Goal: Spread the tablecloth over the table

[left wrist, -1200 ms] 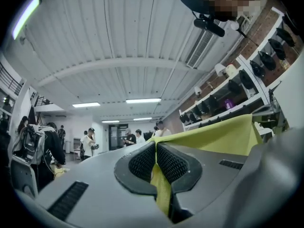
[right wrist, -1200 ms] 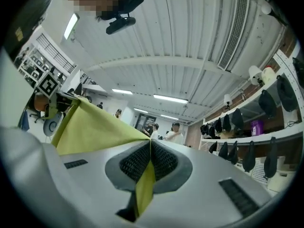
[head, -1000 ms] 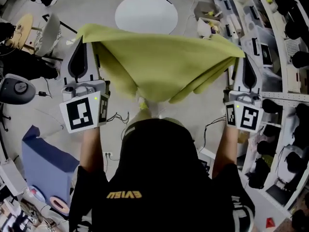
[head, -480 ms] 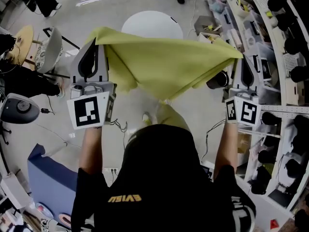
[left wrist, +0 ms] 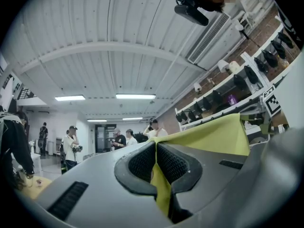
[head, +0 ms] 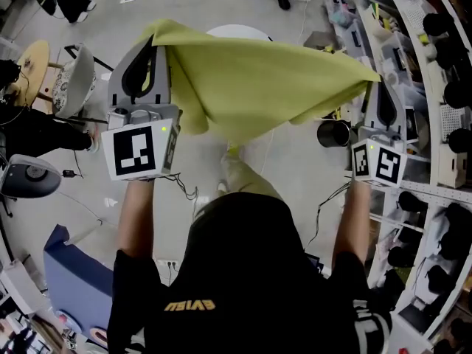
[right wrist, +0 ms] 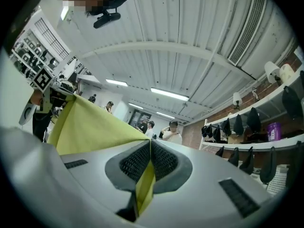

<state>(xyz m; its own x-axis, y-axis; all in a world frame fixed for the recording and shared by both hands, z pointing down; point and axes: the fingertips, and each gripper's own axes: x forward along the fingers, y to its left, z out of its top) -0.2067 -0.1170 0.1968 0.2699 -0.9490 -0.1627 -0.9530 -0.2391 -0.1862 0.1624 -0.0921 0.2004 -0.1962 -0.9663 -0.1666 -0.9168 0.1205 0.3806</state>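
Note:
A yellow-green tablecloth [head: 265, 83] hangs in the air, stretched between my two grippers and sagging in folds in the middle. My left gripper [head: 155, 41] pinches its left corner and my right gripper [head: 372, 81] pinches its right corner. In the left gripper view the jaws [left wrist: 156, 163] are shut on a strip of the cloth [left wrist: 213, 134]. The right gripper view shows its jaws [right wrist: 148, 161] shut on the cloth [right wrist: 90, 127] in the same way. A round white table [head: 240, 30] shows only as a sliver beyond the cloth's far edge.
Shelving with dark objects [head: 439, 72] runs down the right side, and a black pot [head: 333, 133] stands near it. A chair [head: 74, 76] and a round stool [head: 31, 174] are at the left, with a blue box [head: 74, 279] lower left. Several people [left wrist: 71, 144] stand far off.
Both grippers have carried the cloth forward, toward the round white table. The cloth now covers most of the table, which was in full view one second ago.

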